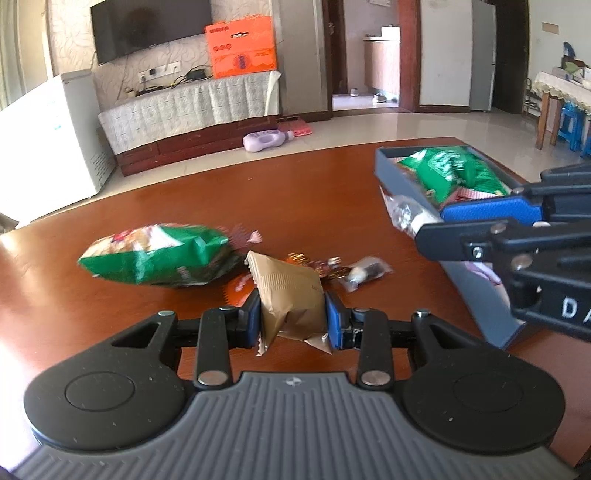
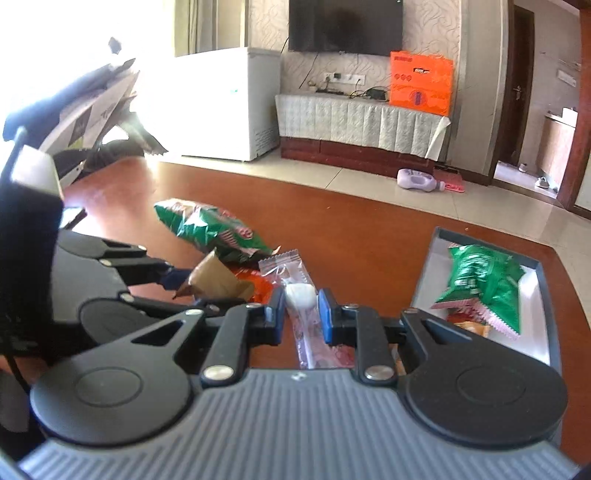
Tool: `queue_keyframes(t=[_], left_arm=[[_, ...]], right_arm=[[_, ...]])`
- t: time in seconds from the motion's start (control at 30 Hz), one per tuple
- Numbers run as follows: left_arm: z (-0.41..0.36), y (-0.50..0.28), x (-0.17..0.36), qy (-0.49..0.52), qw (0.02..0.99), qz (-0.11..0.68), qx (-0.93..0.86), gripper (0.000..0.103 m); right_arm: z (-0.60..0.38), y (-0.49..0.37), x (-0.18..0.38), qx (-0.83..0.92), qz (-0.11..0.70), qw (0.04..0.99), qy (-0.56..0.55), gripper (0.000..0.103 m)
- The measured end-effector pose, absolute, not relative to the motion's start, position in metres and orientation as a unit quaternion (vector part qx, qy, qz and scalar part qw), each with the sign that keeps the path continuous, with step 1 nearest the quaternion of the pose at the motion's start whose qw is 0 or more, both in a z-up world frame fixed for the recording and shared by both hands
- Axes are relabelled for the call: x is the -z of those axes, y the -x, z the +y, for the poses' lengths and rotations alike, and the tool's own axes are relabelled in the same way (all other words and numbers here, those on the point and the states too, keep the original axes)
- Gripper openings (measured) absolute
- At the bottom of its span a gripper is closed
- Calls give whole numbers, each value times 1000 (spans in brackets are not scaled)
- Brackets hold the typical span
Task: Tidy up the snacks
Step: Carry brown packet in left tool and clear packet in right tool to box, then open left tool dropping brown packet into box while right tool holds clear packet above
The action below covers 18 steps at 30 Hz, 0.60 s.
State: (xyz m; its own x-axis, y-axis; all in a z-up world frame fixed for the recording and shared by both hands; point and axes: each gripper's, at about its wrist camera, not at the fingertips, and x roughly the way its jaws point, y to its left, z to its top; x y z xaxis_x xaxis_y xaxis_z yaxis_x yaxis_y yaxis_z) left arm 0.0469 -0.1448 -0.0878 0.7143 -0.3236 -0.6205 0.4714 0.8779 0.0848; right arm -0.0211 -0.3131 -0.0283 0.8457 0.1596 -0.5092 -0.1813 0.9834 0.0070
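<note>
Snacks are partly sorted: the tray (image 2: 543, 295), right on the table (image 1: 332, 177), holds 1 green bag (image 2: 480, 280). Your left gripper (image 1: 293, 321) pinches a brown packet (image 1: 291, 291); your right gripper (image 2: 301, 312) clamps a clear packet (image 2: 301, 295). Another green bag (image 1: 155, 254) and small sweets (image 1: 365, 273) remain out.

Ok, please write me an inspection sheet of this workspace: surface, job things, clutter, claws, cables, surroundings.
Surface: brown wooden table, glossy.
Job's things: grey box with a green snack bag inside; another green chip bag lying on the table.
Clutter: small wrapped candies loose behind the brown packet.
Claws: left claw shut on brown paper packet; right claw shut on clear packet with white sweet.
Cables: wires on the TV bench.
Surroundings: wall TV, orange carton, white freezer, purple bottle on the floor.
</note>
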Motion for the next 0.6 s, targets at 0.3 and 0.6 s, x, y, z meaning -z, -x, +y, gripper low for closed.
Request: queue_keyframes(t=[0.3, 0.6], left_arm=[[-199, -34, 85, -132, 913, 286, 260, 40], [-243, -50, 81, -130, 911, 286, 268, 40]], right_arm=[[-356, 44, 19, -60, 248, 967, 8, 23], [-396, 52, 22, -23, 251, 967, -19, 23]])
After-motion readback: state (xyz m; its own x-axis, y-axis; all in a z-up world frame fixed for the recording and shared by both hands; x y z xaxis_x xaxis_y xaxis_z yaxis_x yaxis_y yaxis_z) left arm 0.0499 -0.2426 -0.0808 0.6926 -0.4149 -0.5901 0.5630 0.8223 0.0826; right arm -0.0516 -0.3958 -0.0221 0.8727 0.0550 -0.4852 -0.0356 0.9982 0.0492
